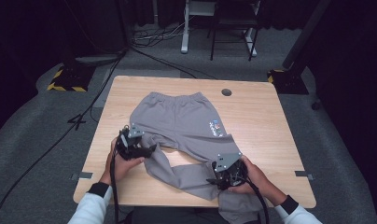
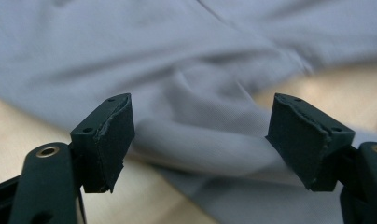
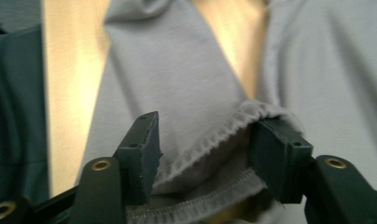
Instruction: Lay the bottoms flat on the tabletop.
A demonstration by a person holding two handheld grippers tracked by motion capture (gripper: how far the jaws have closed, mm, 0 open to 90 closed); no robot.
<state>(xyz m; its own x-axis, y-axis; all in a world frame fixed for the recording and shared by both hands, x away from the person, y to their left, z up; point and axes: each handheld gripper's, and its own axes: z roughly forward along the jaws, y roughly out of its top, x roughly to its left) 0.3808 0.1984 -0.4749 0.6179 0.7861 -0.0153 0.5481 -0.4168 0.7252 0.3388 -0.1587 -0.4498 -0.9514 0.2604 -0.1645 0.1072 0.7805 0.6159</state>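
Lying mid-table [image 1: 252,100]: grey sweatpants [image 1: 184,119], one leg overhanging near edge. Left gripper [image 1: 149,150] jaws wide, holding nothing, above fabric. Right gripper [image 1: 213,179] jaws parted, hem [image 3: 210,144] loose between. Bare wood right.

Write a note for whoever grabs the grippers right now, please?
Left gripper: jaws wide open, nothing pinched, grey cloth lying beyond them.
Right gripper: jaws open, with the stitched hem of a leg between them, not clamped.
Trousers: on the table, waistband far, one leg crossing toward the right hand and hanging over the near edge.
Done: trousers laid out, hem reached.
Left: probably pinch the hem, then straighten or fold the legs.
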